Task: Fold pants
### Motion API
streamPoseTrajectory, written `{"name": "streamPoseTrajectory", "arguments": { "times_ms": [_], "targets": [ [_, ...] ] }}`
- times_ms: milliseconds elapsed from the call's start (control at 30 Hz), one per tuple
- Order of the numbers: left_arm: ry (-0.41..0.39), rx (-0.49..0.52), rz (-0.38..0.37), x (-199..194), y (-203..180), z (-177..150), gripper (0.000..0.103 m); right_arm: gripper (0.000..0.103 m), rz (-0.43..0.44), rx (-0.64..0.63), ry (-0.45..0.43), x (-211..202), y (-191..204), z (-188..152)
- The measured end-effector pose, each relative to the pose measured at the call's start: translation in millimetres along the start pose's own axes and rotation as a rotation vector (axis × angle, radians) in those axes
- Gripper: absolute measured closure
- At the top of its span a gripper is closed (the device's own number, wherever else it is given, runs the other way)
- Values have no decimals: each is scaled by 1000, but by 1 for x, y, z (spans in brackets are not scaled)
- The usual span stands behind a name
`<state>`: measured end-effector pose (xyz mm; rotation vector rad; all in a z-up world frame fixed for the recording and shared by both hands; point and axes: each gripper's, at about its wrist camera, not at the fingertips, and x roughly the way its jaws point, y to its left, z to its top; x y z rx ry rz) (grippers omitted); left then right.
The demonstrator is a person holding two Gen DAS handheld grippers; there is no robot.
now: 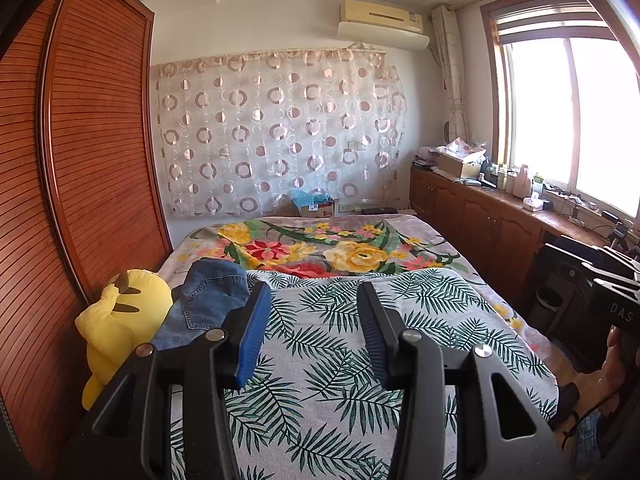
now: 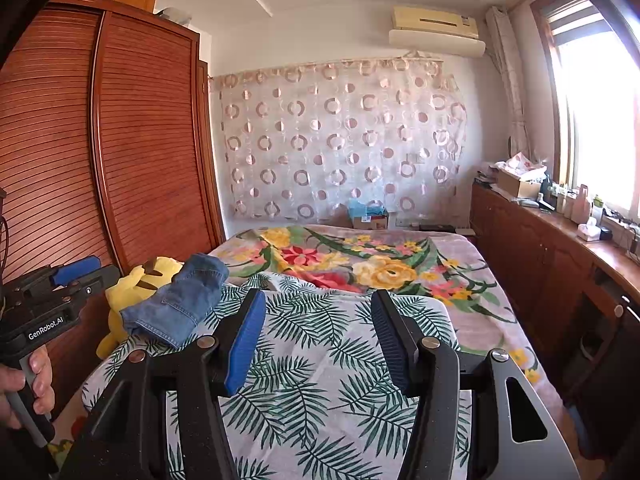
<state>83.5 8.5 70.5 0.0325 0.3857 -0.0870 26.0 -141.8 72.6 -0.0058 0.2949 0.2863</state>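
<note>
Currently, left wrist view. Holding left gripper level over leaf-print sheet, aimed along the bed toward the far wall. Opened wide, nothing between the blue pads. Located jeans as a compact denim bundle at the bed's left edge, ahead-left of the left finger, leaning on yellow plush toy. Cannot tell from the bundle whether folded and set aside or merely heaped and waiting; fits both. Glimpsed right hand at the frame's right edge, wrapped round a dark handle.

Risks, as judged: pinching plush fur along with denim, given the contact between them; snagging the sheet under the bundle if closing too low; gripping one layer only and spilling the bundle apart; nudging it toward the wardrobe side and off the edge.

Next, right wrist view. Holding right gripper above the same sheet, nearer the bed's middle, likewise spread wide and gripping nothing. Confirmed jeans well left of this gripper's reach line, draped partly over the plush toy. Seen at far left: left hand closed around its handle, held low beside the bed.

Further risk, as judged: crossing the two tools if both go for the bundle from this offset.
</note>
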Motion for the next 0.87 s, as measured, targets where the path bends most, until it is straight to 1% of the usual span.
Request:
{"name": "streamPoseTrajectory", "arguments": {
  "times_ms": [867],
  "targets": [
    [0,-1,1,0,-1,-1,58,46,-1,2,-4,0,-2,-1]
  ]
}}
